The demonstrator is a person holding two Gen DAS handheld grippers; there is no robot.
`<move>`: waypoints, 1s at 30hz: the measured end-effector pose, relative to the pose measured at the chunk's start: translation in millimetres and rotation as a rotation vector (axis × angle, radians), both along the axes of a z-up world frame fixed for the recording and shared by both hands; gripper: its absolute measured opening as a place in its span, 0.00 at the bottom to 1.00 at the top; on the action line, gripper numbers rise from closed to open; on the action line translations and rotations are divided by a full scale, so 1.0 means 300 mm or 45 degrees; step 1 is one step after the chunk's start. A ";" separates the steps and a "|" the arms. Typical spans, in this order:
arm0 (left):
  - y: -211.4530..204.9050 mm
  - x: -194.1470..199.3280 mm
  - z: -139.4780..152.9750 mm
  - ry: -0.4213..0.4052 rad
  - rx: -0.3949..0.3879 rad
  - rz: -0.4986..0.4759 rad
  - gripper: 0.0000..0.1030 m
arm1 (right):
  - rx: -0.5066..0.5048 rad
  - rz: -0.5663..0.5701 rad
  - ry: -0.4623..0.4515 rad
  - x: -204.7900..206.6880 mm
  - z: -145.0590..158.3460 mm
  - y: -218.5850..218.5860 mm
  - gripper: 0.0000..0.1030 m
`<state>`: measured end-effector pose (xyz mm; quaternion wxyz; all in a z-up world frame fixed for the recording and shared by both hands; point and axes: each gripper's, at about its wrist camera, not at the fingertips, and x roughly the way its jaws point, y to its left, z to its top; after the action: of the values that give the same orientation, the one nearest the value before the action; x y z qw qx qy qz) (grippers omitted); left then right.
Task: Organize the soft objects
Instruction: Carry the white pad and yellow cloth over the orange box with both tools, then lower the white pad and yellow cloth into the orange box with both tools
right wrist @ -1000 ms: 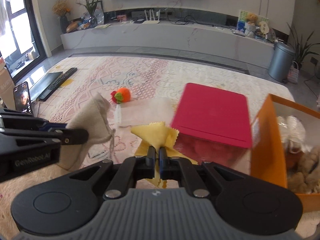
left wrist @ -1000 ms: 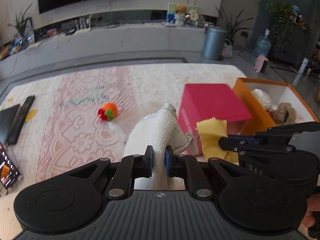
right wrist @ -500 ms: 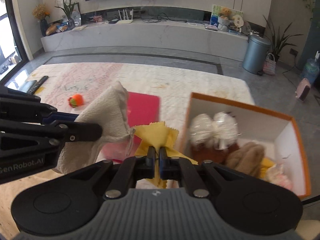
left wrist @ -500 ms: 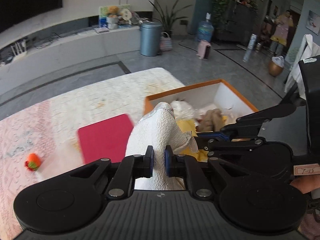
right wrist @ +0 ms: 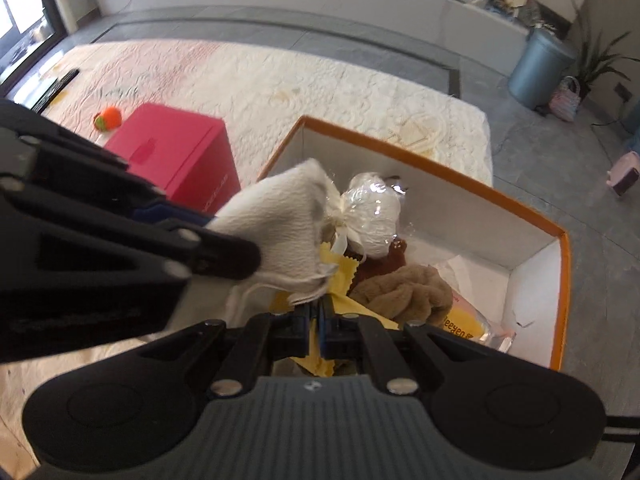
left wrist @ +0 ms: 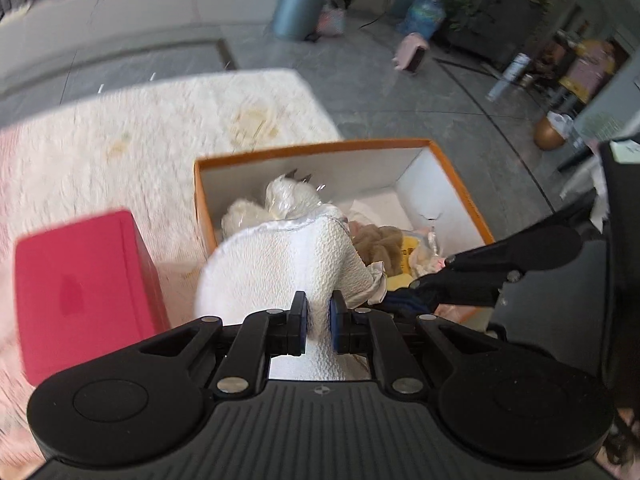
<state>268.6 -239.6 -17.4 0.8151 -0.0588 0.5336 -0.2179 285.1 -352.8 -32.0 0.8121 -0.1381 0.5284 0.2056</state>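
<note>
My left gripper (left wrist: 318, 322) is shut on a white textured cloth (left wrist: 280, 264) that hangs over the near left corner of the orange box (left wrist: 312, 146). In the right wrist view that same white cloth (right wrist: 284, 228) sticks out of the left gripper's fingers (right wrist: 224, 256). My right gripper (right wrist: 315, 326) is shut on a yellow cloth (right wrist: 340, 276), held over the box's near side. The orange box (right wrist: 440, 172) holds a wrapped white bundle (right wrist: 376, 216), a brown plush (right wrist: 404, 290) and other soft things.
A red box (left wrist: 80, 288) stands on the cream rug (left wrist: 140, 128) to the left of the orange box. An orange soft toy (right wrist: 108, 119) lies farther left on the rug. Grey floor, a blue bin (right wrist: 538, 68) and plants lie beyond.
Both grippers swung right with their cloths, from over the rug and red box to above the orange box, and now tilt more steeply down into it.
</note>
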 end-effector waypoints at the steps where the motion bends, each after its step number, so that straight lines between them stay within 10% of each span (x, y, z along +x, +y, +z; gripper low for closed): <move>1: -0.002 0.001 -0.014 0.021 0.000 0.028 0.11 | -0.001 0.017 0.016 0.010 -0.011 -0.001 0.01; 30: 0.018 0.116 -0.163 0.379 -0.010 0.258 0.32 | -0.065 0.209 0.420 0.238 -0.211 0.047 0.11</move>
<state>303.5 -234.4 -66.3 0.7447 -0.1471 0.6387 -0.1256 356.4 -338.6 -95.2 0.6910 -0.1658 0.6465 0.2777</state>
